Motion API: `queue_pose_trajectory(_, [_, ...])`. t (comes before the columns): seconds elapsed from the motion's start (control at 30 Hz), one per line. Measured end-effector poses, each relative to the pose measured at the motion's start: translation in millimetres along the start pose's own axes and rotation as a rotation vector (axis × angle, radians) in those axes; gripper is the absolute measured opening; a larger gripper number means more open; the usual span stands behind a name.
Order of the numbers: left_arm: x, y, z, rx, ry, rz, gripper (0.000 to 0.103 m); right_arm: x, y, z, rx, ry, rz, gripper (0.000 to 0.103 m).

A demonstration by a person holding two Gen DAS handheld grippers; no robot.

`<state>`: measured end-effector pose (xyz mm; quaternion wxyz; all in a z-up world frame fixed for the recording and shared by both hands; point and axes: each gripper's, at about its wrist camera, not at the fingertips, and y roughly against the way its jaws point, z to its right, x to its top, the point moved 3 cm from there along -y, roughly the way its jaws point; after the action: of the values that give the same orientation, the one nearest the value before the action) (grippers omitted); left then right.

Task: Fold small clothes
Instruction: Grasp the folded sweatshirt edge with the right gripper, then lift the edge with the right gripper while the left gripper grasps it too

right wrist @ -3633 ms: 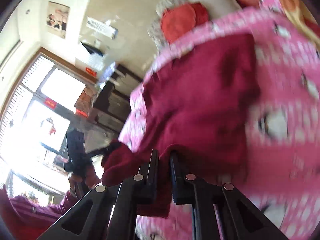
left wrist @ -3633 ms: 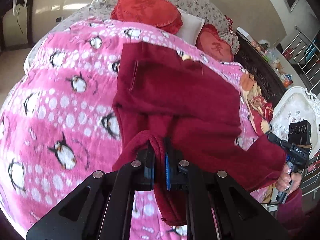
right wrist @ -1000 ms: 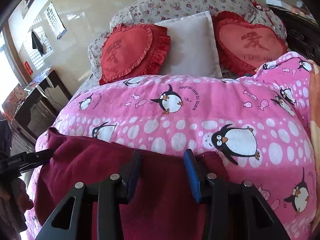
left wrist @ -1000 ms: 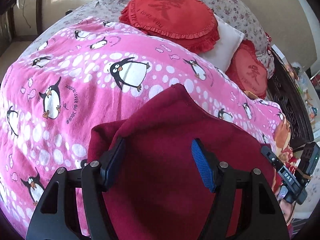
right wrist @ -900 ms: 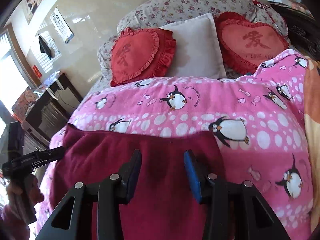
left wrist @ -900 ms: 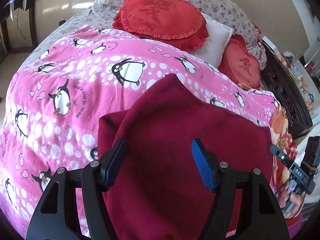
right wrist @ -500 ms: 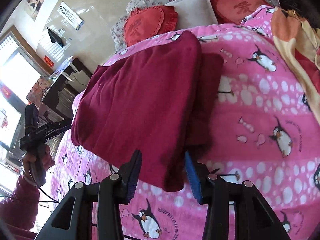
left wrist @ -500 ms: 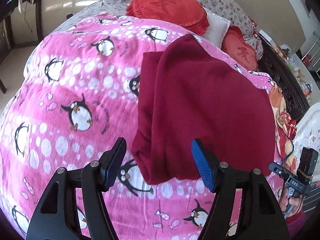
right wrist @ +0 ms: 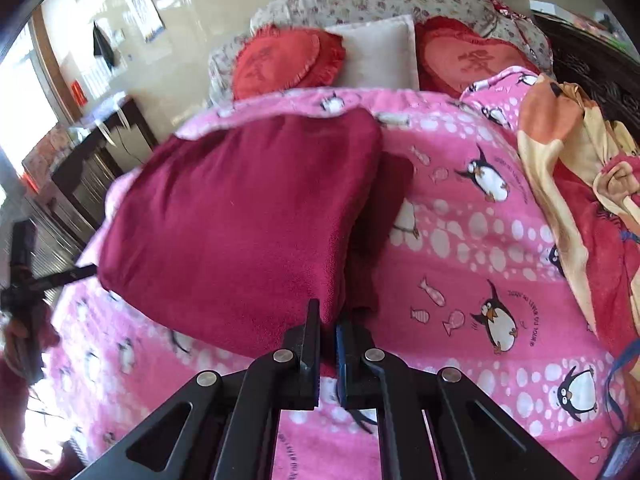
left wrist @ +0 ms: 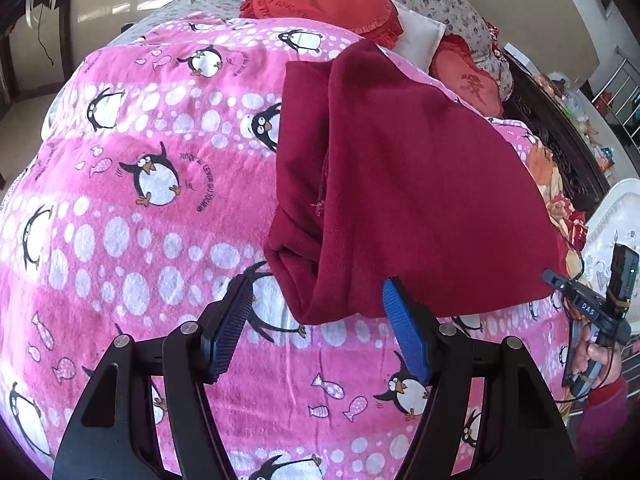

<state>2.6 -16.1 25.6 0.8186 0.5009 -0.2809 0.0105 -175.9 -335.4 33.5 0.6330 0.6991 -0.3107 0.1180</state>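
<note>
Dark red garment [left wrist: 408, 184], folded into a thick pad, lying on the pink penguin blanket [left wrist: 132, 208] of the bed, doubled edges showing along its left side. Left gripper [left wrist: 316, 336] hovering just short of the near corner, jaws spread wide, nothing between them. Right gripper [right wrist: 328, 344] at the near right corner of the garment, jaws drawn almost together; whether any cloth is pinched cannot be told. Red heart cushions [right wrist: 280, 60] and a white pillow [right wrist: 380, 52] at the head of the bed.
</note>
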Motion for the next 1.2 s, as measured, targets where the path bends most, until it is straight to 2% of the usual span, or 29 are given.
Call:
queue_pose_trajectory(0.07, [0.3, -3.3, 4.2, -0.005, -0.016, 0.001, 0.068, -9.0, -7.6, 8.8, 0.02, -0.023, -0.048, 0.005])
queue_pose_trajectory(0.17, [3.4, -10.2, 6.8, -0.008, -0.021, 0.0, 0.068, -5.8, 2.4, 17.4, 0.03, -0.075, -0.042, 0.006])
queue_pose_trajectory(0.27, [1.3, -17.6, 6.1, 0.014, -0.017, -0.013, 0.068, 6.7, 30.3, 20.9, -0.06, -0.077, 0.03, 0.021])
queue_pose_trajectory(0.3, [0.6, -17.2, 6.8, 0.018, -0.017, -0.007, 0.068, 13.2, 40.8, 18.3, -0.071, -0.071, 0.069, 0.022])
queue_pose_trajectory(0.33, [0.7, -15.3, 7.8, 0.029, -0.018, 0.005, 0.068, 18.1, 46.5, 12.7, -0.057, -0.068, 0.093, 0.023])
queue_pose_trajectory(0.43, [6.1, -5.1, 11.6, 0.076, -0.01, 0.06, 0.068, 44.2, 43.3, -17.6, 0.057, -0.025, 0.11, 0.023])
queue_pose_trajectory(0.5, [11.0, 1.7, 13.1, 0.095, -0.008, 0.096, 0.068, 64.1, 25.9, -46.1, 0.106, 0.02, 0.106, 0.023])
queue_pose_trajectory(0.57, [16.2, 2.4, 14.5, 0.151, -0.018, 0.112, 0.068, 81.7, 3.3, -78.2, 0.159, 0.073, 0.101, 0.023])
queue_pose_trajectory(0.7, [20.5, -10.9, 7.4, 0.209, 0.001, 0.088, 0.068, 120.0, -52.6, -142.8, 0.207, 0.153, 0.065, 0.023])
queue_pose_trajectory(0.93, [15.6, -29.2, -7.3, 0.204, 0.033, 0.051, 0.068, 166.3, -117.4, -220.9, 0.201, 0.24, 0.041, 0.023])
queue_pose_trajectory(1.07, [17.6, -36.6, -11.9, 0.191, 0.042, 0.041, 0.068, 180.9, -150.2, -247.7, 0.175, 0.293, 0.022, 0.023])
queue_pose_trajectory(1.2, [18.4, -38.0, -15.2, 0.182, 0.052, 0.051, 0.068, 182.6, -184.0, -255.4, 0.132, 0.282, -0.032, 0.023])
